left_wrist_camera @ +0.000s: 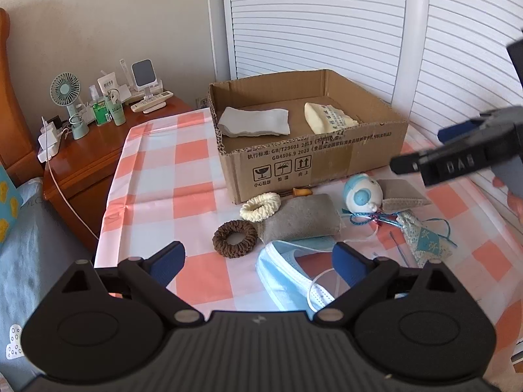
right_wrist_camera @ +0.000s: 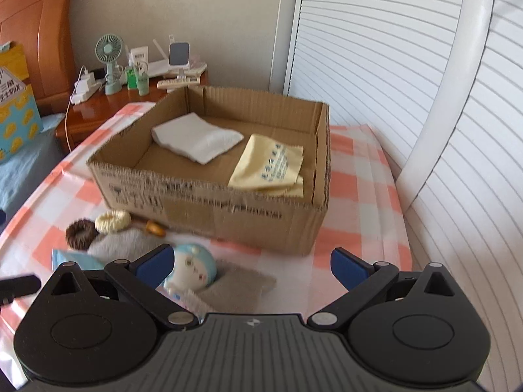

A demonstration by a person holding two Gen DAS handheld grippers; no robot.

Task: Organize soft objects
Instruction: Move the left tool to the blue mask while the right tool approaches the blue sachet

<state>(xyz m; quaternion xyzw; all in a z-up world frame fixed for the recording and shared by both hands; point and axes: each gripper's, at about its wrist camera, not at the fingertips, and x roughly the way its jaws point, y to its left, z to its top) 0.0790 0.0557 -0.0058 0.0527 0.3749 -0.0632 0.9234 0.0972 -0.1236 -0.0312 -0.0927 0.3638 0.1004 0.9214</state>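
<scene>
We see both tongs spread wide and empty above the desk. Ahead of the left tongs lie a blue mask, a brown hair tie and a grey cloth. The right tongs hang just over a small doll, which is near their left finger. Beyond both stands the cardboard box, holding a white towel and a yellow cloth.
</scene>
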